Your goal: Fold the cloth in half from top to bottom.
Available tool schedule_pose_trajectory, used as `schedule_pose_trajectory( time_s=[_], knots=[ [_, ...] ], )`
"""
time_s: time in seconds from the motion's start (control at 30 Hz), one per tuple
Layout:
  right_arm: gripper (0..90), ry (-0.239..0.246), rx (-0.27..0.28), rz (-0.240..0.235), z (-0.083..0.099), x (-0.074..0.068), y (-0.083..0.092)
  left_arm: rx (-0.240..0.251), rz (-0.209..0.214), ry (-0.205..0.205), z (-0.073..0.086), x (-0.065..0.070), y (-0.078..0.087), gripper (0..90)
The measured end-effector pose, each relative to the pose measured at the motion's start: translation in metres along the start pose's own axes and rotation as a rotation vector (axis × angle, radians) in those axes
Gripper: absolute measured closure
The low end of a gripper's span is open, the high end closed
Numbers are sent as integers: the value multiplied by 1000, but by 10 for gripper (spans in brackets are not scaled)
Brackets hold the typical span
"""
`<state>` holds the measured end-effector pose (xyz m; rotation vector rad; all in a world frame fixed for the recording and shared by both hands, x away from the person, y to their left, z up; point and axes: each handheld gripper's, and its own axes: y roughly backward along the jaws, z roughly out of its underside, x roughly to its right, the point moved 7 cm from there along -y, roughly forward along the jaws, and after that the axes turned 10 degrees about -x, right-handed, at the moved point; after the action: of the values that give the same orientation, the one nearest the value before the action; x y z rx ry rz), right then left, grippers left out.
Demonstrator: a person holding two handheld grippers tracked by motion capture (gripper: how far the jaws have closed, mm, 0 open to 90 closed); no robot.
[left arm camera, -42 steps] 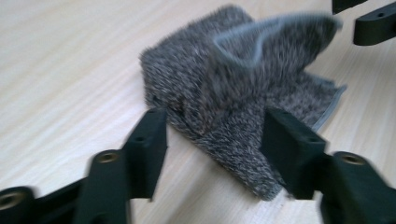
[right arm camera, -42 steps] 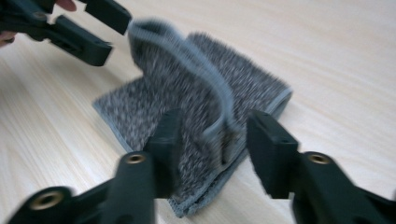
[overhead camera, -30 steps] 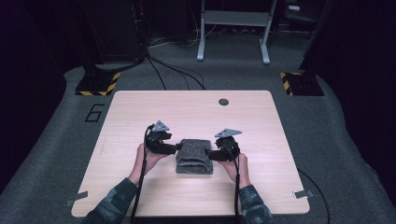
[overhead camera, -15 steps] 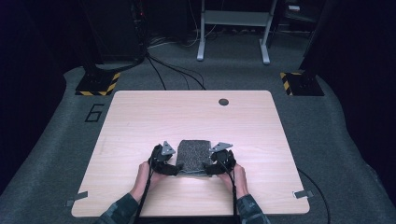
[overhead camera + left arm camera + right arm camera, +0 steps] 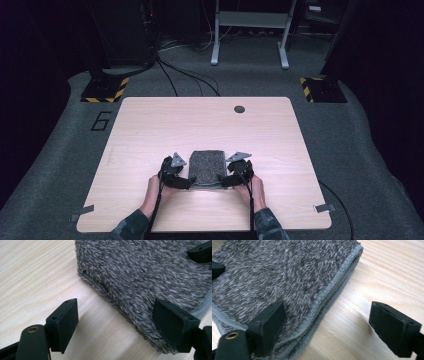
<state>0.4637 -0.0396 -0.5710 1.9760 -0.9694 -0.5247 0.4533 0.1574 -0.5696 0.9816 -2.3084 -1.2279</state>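
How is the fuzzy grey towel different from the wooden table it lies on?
The towel is grey and shaggy; the table is pale wood, smooth and grained. The towel is small and folded in layers with a stitched hem; the table is one broad flat board with a dark round hole near its far edge. The towel is soft cloth that can bunch up; the table looks hard. Both are roughly rectangular and lie flat.

Folded towel (image 5: 207,167) on the table's (image 5: 150,120) near half, left claw (image 5: 186,182) and right claw (image 5: 226,180) flanking its near corners.
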Motion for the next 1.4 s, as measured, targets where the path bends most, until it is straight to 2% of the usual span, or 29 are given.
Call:
schedule_pose_trajectory(
  time_s=[0.27, 0.37, 0.53, 0.6, 0.7, 0.77, 0.83, 0.93, 0.97, 1.07, 1.13, 1.23, 1.27, 1.3, 1.33, 1.37, 1.4],
  knots=[
    [123, -2, -2, 24, -5, 10, -2, -13, -6, 7, -9, -3, -4, 211],
    [121, 3, 0, 12, -6, 11, -1, 8, -18, 16, -9, -4, -2, 185],
    [94, -26, 72, -1, -4, 16, 22, 69, -20, 65, -6, -11, 18, 104],
    [84, -37, 90, 17, -2, 21, 33, 87, -34, 76, -2, -17, 29, 97],
    [78, -72, 120, 18, 7, 29, 48, 107, -58, 97, 10, -29, 46, 82],
    [68, -93, 128, 41, 16, 36, 57, 111, -84, 111, 21, -38, 56, 80],
    [59, -107, 116, 66, 29, 46, 62, 105, -114, 127, 34, -48, 63, 79],
    [49, -137, 96, 113, 48, 59, 65, 82, -155, 171, 57, -65, 68, 70],
    [45, -159, 79, 130, 58, 66, 65, 72, -152, 188, 62, -68, 69, 67],
    [40, -212, 63, 169, 81, 82, 66, 37, -181, 231, 85, -81, 69, 58],
    [38, -226, 54, 203, 92, 91, 68, 28, -192, 251, 95, -84, 67, 52],
    [37, -240, 29, 224, 104, 97, 68, 19, -207, 275, 106, -87, 65, 43],
    [29, -236, 30, 222, 106, 98, 67, 18, -207, 279, 109, -86, 63, 42],
    [29, -247, 42, 215, 108, 99, 66, 41, -204, 294, 110, -86, 62, 33],
    [28, -247, 51, 191, 110, 100, 65, 33, -208, 299, 111, -86, 63, 31],
    [26, -261, 52, 184, 111, 101, 65, 43, -218, 301, 111, -86, 63, 31],
    [20, -260, 52, 187, 111, 102, 65, 34, -211, 304, 111, -86, 63, 29]
  ],
)
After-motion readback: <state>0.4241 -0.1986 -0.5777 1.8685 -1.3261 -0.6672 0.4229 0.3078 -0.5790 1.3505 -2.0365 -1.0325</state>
